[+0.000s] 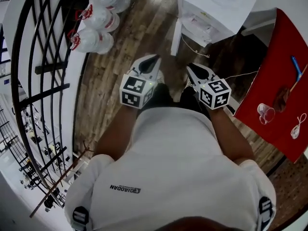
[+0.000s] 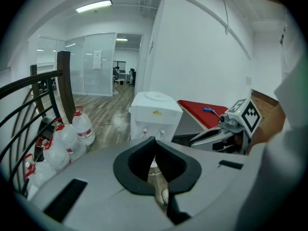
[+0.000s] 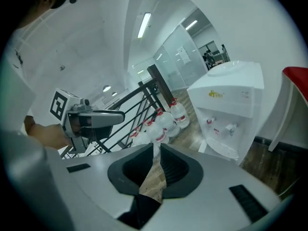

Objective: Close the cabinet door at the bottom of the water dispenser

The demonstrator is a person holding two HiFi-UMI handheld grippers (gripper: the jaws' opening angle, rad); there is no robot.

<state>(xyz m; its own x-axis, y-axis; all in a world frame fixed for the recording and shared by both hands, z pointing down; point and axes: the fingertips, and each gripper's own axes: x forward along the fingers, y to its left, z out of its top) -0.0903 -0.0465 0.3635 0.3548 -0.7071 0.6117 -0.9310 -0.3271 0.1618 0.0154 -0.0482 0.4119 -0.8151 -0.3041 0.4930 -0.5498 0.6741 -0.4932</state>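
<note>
Approach to the water dispenser (image 1: pixel 216 6): I hold both grippers out ahead of the person's chest, well short of the machine, which stands on the wood floor beside a red table (image 1: pixel 274 81). Its cabinet door (image 1: pixel 176 37), the white panel at the base, stands swung out on the side where the water bottles (image 1: pixel 96 18) are stacked by the railing (image 1: pixel 43 57). The left gripper (image 1: pixel 154 57) has its jaws drawn together with nothing between them, and the right gripper (image 1: pixel 189 66) is the same, tips meeting and empty. By my reading the task is at its opening step, the reach, with the door not yet touched. The next move, as I judge it, calls for getting down low and bringing one gripper, likely the left since it sits on the door's side, round to the panel's outer face. It then pushes the panel flat against the cabinet; closed jaws should serve as a blunt pusher if the tip lands near the free edge.
</note>
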